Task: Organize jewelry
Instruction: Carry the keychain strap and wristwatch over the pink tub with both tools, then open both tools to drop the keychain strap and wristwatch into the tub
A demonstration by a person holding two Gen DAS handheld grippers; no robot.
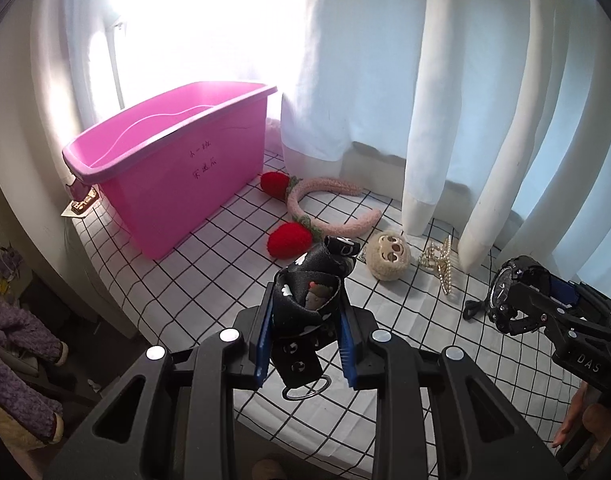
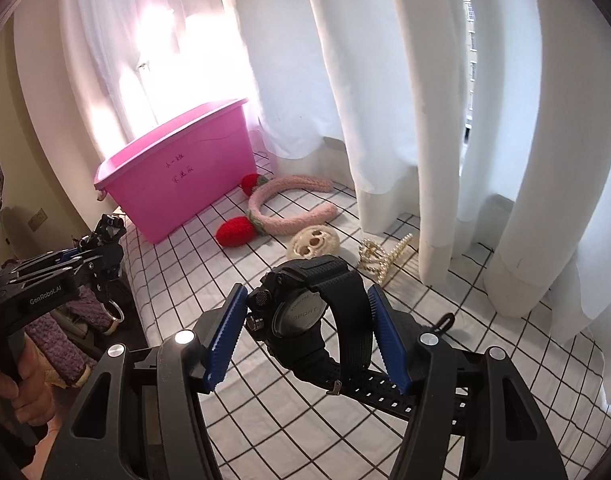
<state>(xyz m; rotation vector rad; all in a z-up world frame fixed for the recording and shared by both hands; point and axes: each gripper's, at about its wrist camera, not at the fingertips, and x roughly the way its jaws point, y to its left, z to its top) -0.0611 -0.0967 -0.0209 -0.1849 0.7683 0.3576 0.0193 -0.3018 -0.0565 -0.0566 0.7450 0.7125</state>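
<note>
My left gripper (image 1: 307, 300) is shut on a black printed fabric strap (image 1: 311, 276) with snap studs and a metal ring (image 1: 305, 391) hanging below it, held above the checked cloth. My right gripper (image 2: 309, 312) is shut on a black sport watch (image 2: 301, 312), its band squeezed between the blue pads, also lifted off the cloth. In the left wrist view the watch (image 1: 505, 286) shows at the right. In the right wrist view the strap (image 2: 111, 226) shows at the far left. A pink bin (image 1: 177, 168) stands open at the back left, beyond both grippers.
On the checked cloth (image 1: 209, 280) lie a pink headband with red strawberries (image 1: 329, 188), a plush sloth-face clip (image 1: 387, 256), a pearl hair claw (image 1: 439, 266) and a small black loop (image 1: 471, 308). White curtains (image 1: 445, 100) hang behind. The cloth's edge drops off at the left.
</note>
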